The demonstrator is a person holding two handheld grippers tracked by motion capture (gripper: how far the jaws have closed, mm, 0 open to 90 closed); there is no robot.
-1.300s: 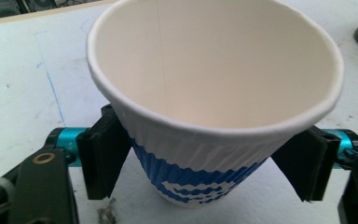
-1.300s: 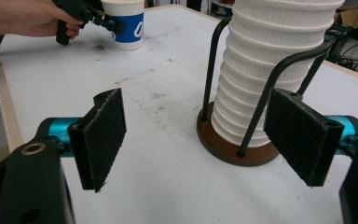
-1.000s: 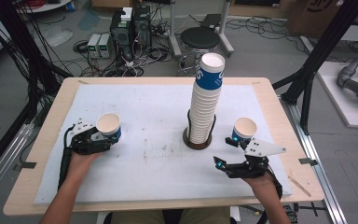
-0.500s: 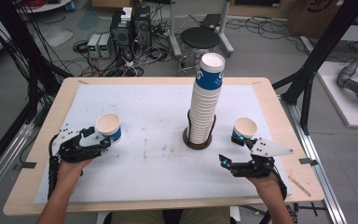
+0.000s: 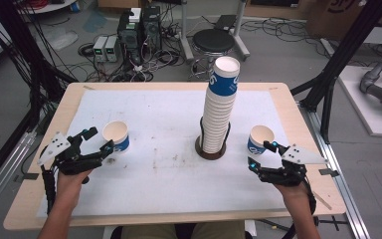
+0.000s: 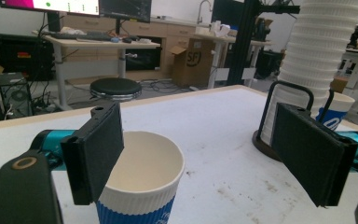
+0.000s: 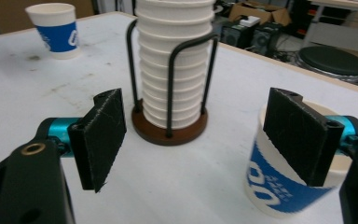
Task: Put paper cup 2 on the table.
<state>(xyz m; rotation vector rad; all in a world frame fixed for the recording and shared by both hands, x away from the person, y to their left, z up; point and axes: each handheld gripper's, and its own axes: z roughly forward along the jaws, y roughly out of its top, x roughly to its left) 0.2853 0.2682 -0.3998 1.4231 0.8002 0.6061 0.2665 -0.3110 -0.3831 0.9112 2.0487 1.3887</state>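
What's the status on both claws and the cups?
Left claw open, beside left cup. Right claw open, beside right cup. Both cups upright on table, unheld. Cup stack between them.

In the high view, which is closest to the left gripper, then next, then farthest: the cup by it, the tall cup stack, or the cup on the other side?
1. Left cup, right at the left gripper.
2. Cup stack, mid-table.
3. Right cup, far right side.

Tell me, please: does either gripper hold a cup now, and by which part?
Nothing is held. Left gripper and right gripper are open beside standing cups.
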